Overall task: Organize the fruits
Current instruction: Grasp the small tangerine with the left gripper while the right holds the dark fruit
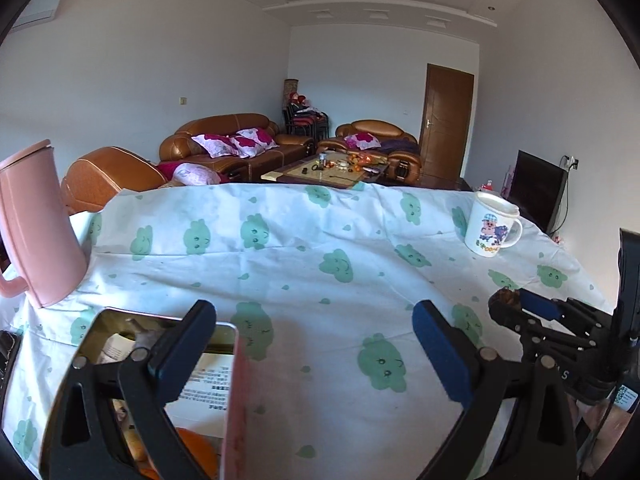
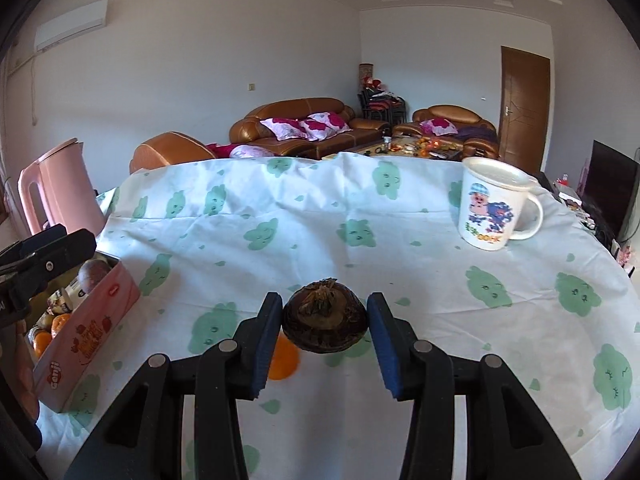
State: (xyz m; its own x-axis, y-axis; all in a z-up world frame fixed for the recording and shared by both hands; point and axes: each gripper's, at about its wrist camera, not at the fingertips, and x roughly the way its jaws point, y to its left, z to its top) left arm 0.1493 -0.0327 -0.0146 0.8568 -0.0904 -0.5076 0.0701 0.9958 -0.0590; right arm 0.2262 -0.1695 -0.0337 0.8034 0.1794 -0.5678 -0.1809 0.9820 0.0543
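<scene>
One dark brown, round fruit [image 2: 325, 326] with a dry, ragged crown is sitting between the blue pads [image 2: 267, 340] of your right gripper [image 2: 326, 340]. The left pad is touching its side; the right pad is looking only just beside it, with a thin gap, so you are pinching it loosely at best. It appears to be lifted clear of the bench [image 2: 400, 264], which is draped in a white cloth printed with green clouds.

An orange [image 2: 285, 358] is lying on the cloth just below and left of the held fruit, half hidden by the left finger.

Further left, the pink tin [image 2: 86, 332] is standing open, already holding oranges and other fruit. Your left gripper [image 1: 314, 354] is hanging over the tin's near corner with its jaws spread wide and nothing between them.

A cartoon mug [image 2: 494, 204] is standing well apart to the right, and a pink kettle [image 2: 60, 184] beyond the tin.

The main risk, as I judge it, is the fruit slipping: it is round and barely clamped, so any swing toward the tin could be rolling it out of the pads. If it drops, it may strike the orange and send both rolling across the cloth. Your left gripper is also crowding the tin's opening, so the two grippers could be colliding there.
</scene>
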